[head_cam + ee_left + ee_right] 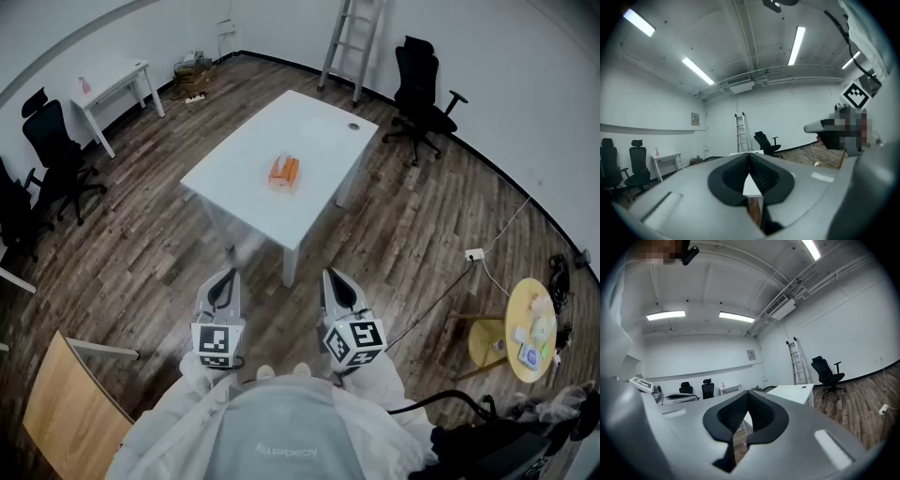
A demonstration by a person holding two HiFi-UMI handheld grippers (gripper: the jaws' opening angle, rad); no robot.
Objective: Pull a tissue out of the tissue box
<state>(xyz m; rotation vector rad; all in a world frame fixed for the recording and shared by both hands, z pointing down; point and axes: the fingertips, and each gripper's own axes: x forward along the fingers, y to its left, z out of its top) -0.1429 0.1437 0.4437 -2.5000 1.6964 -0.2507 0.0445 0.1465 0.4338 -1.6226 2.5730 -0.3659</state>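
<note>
2 closed — L gripper [229,275], R gripper [329,274]

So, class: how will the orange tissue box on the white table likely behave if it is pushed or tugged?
The tissue box looks small against the table, so probably light; a tug may lift it. Nothing braces it on the smooth-looking top, so a push would likely slide it. It sits low, so tipping seems unlikely.
</note>
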